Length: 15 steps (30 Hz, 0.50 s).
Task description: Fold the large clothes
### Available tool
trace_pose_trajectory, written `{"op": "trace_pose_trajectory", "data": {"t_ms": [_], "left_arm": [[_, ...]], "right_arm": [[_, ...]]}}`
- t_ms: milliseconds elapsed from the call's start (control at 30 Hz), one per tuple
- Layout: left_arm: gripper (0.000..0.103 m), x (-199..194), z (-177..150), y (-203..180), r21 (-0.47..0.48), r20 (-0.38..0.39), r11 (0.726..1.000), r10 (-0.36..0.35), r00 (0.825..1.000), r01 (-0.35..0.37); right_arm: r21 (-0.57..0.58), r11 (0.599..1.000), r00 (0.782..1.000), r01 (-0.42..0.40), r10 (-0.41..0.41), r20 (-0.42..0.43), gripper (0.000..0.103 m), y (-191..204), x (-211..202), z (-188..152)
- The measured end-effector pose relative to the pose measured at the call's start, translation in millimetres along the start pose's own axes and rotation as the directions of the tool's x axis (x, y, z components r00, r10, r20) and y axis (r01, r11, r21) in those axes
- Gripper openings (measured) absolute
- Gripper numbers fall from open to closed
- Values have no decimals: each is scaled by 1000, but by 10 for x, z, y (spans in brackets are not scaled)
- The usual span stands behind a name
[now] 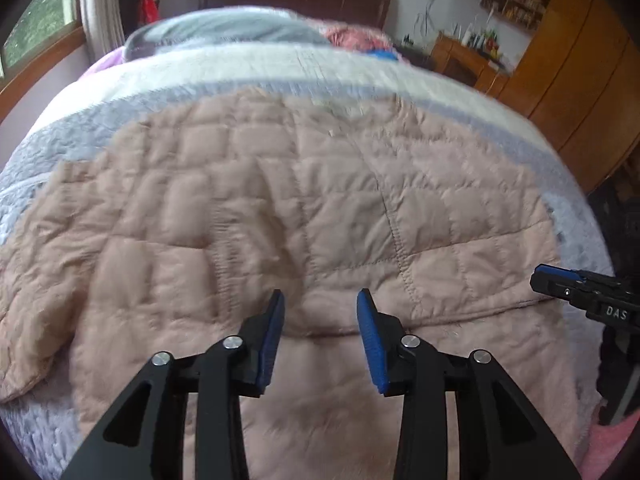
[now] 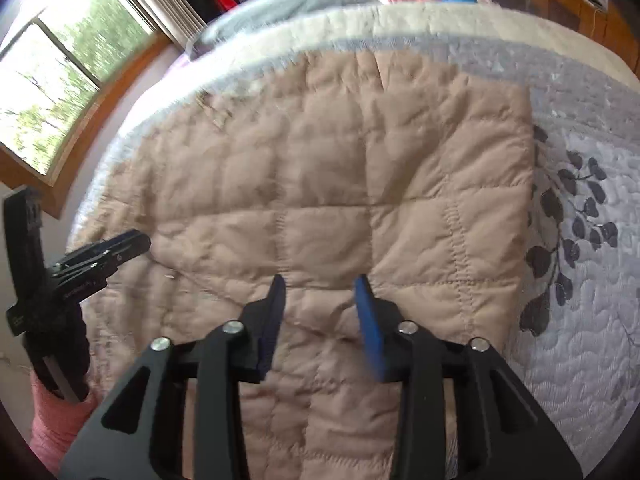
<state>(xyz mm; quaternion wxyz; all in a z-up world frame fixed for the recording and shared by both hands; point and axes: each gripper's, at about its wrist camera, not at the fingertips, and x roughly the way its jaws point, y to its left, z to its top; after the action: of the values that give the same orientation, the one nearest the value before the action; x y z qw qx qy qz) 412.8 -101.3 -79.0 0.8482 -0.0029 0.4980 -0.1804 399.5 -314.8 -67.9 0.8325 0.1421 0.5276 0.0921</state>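
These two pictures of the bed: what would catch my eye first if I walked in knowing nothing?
A big pink quilted coat lies spread across the middle of the bed, over a grey bedspread printed with dark leaves. At the bottom of each picture a black tool with blue pads hangs above the coat, jaws apart and holding nothing: the left tool and the right tool. A bright window sits beside the bed.
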Motion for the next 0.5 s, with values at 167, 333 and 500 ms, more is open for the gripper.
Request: {"op": "trace_pose_trajectory", "data": {"t_ms": [167, 333, 500], "left_arm": [[61, -723, -396, 892, -139, 75, 987, 92, 993, -81], [62, -1142, -1008, 2195, -436, 12, 865, 279, 960, -246], [60, -1482, -1636, 3341, -698, -35, 658, 362, 932, -282]], "right_arm": [[-3, 1000, 999, -8, 9, 42, 46, -100, -389, -168], [-5, 1000, 1000, 5, -5, -4, 48, -156, -363, -326], [-37, 999, 999, 22, -23, -35, 48, -134, -264, -433]]}}
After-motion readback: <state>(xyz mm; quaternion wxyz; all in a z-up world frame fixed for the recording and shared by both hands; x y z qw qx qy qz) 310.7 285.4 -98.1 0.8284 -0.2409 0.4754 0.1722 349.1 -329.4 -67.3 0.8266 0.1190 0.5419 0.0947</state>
